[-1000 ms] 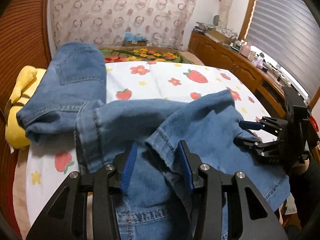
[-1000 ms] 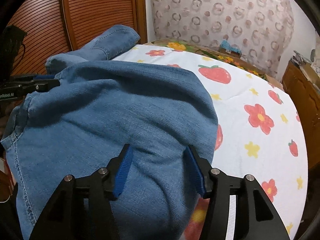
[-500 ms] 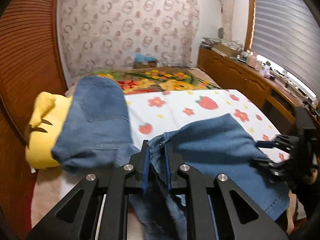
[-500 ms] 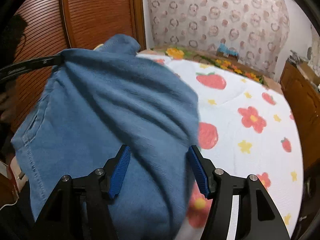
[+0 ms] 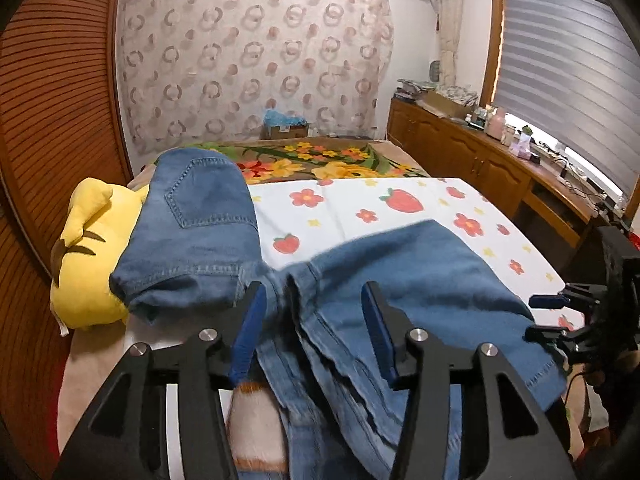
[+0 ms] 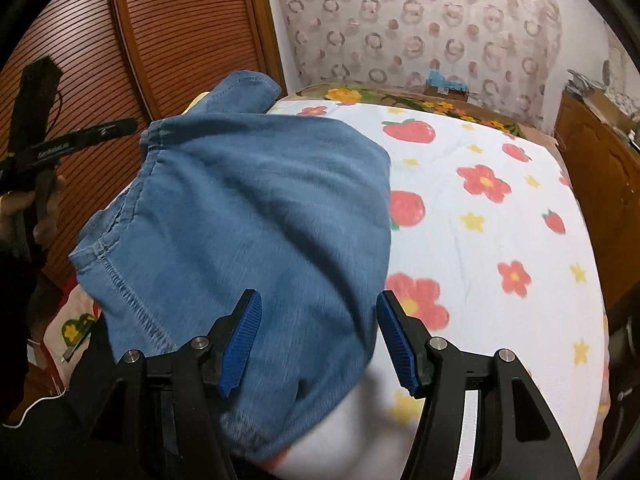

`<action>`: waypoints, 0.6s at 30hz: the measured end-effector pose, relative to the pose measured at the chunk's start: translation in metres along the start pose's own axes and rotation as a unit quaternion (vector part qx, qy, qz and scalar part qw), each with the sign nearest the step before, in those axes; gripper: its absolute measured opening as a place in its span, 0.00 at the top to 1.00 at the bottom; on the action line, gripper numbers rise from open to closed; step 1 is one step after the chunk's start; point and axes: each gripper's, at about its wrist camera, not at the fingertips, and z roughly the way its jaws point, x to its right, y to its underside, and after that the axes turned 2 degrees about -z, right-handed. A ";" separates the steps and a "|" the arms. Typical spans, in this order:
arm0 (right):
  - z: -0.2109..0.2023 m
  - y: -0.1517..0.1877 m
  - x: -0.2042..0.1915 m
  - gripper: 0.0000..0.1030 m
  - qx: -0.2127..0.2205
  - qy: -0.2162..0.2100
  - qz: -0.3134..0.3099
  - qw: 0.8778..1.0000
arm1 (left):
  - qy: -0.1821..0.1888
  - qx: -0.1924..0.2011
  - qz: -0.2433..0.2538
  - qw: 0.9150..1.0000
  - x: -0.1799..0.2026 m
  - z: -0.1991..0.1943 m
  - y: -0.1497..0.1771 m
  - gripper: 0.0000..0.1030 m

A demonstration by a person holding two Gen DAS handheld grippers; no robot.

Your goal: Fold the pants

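Observation:
Blue denim pants lie bunched on the near part of the bed, a fold of them running between the open fingers of my left gripper. In the right wrist view the same pants cover the bed's left side, and my right gripper is open above their near edge, holding nothing. The right gripper also shows at the right edge of the left wrist view, open. The left gripper shows at the left of the right wrist view.
A second pair of folded jeans rests on a yellow plush pillow at the left. The bed has a white strawberry-and-flower sheet. A wooden sliding door is left, a wooden cabinet right.
My left gripper closed on the pants, lifted them, and has now opened, letting the fabric drop. The right gripper stayed open while the denim shifted under it.

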 end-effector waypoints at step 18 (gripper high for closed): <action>-0.029 0.020 -0.018 0.40 0.008 0.018 0.004 1.000 | 0.049 -0.039 0.010 0.998 0.050 -0.027 0.086 0.51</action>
